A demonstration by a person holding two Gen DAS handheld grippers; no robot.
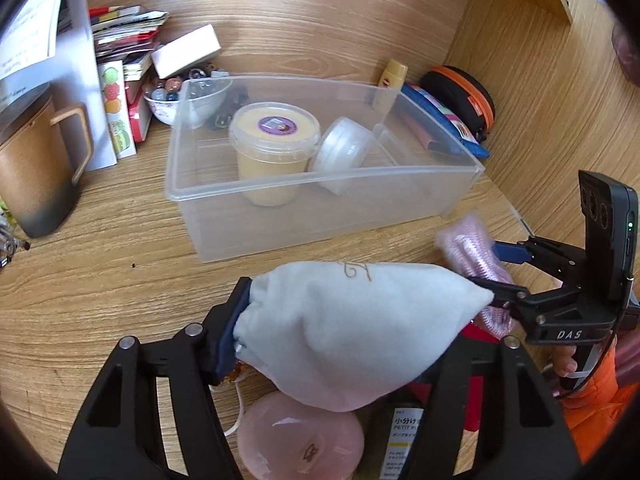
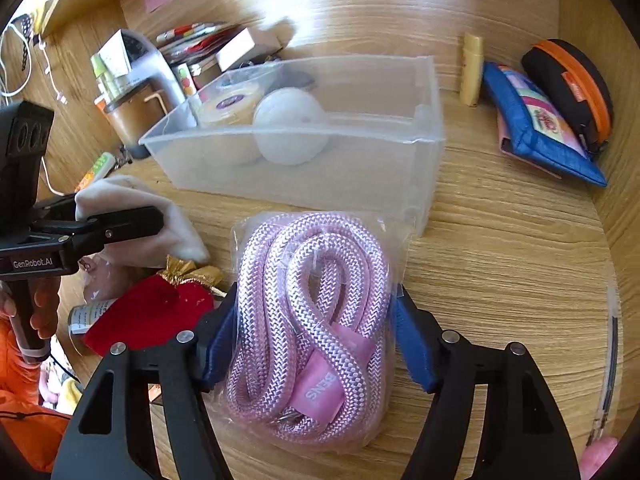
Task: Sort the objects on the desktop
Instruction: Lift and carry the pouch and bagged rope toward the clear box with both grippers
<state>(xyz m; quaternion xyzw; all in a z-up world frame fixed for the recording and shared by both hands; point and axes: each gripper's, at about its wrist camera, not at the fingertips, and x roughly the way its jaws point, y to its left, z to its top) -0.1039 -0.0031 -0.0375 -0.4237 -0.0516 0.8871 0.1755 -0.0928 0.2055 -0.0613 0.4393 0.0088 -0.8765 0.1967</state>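
My left gripper (image 1: 348, 332) is shut on a white cloth drawstring pouch (image 1: 352, 332), held above the desk just in front of the clear plastic bin (image 1: 320, 188). My right gripper (image 2: 316, 336) is shut on a bagged coil of pink braided rope (image 2: 312, 328), to the right of the pouch; the rope shows in the left wrist view (image 1: 476, 248). The bin (image 2: 304, 184) holds a yellow lidded tub (image 1: 272, 152) and a round white container (image 1: 340, 152). The left gripper and pouch (image 2: 132, 216) show at the left of the right wrist view.
A red velvet pouch (image 2: 148, 316), a pink round item (image 1: 300, 440) and a small labelled bottle (image 1: 400, 440) lie below the grippers. A brown mug (image 1: 36, 172), books and a marble bowl (image 1: 164, 100) stand left; a blue pouch (image 2: 540, 128), an orange-black case (image 2: 572, 84) and a yellow tube (image 2: 471, 72) stand right.
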